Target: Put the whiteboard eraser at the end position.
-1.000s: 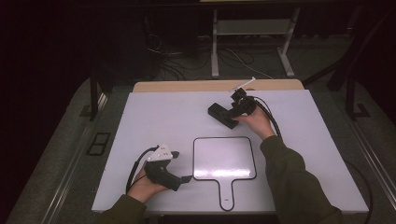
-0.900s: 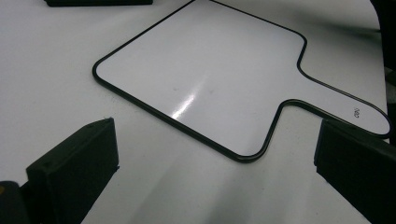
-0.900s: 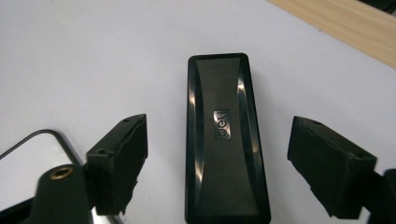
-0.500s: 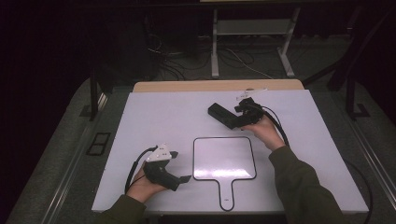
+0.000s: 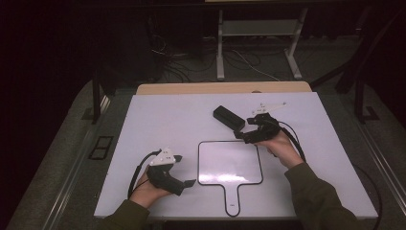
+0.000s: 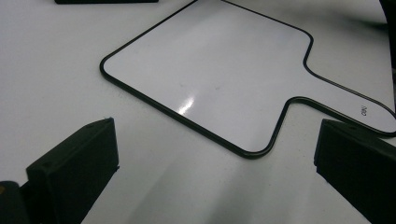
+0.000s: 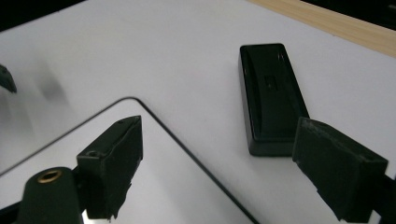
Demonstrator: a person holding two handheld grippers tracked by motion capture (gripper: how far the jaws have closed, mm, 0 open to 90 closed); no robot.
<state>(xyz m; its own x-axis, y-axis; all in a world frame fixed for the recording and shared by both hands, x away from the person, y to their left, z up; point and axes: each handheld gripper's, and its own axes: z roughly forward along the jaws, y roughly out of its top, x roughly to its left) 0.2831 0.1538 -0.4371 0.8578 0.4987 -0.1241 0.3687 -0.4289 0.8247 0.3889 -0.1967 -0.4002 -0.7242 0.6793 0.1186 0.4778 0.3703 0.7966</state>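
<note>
Pretty simple setup on a white table (image 5: 158,120) with a wooden strip along its far edge. Near the middle, toward the near side, a small paddle-shaped whiteboard (image 5: 230,160) lying flat, black-rimmed, handle pointing at the near edge. Glare spot on its surface, otherwise blank as far as can be seen.

Left gripper (image 5: 184,178) resting down at the near left, held in the left hand (image 5: 146,189), tips pointing right toward the whiteboard's near left corner, just beside it but not touching. Jaws spread wide in the left gripper view (image 6: 215,172), nothing between them except bare table and the board's corner and handle (image 6: 345,100) beyond.

Right gripper (image 5: 243,134) out past the board's far right corner, held in the right hand (image 5: 280,146), tips aimed left. Jaws wide open too, going by the right gripper view (image 7: 233,172), gripping nothing. Just beyond those tips, a black rectangular block (image 5: 229,117), looks like an eraser but can't swear to it, lying flat on the table a bit beyond the board. In the right gripper view the block (image 7: 271,93) sits just ahead of the right-side jaw, near end very close to it, can't tell if touching. Whiteboard corner (image 7: 140,154) under the other jaw.

Dark floor with cables and a metal stand beyond the far edge.
</note>
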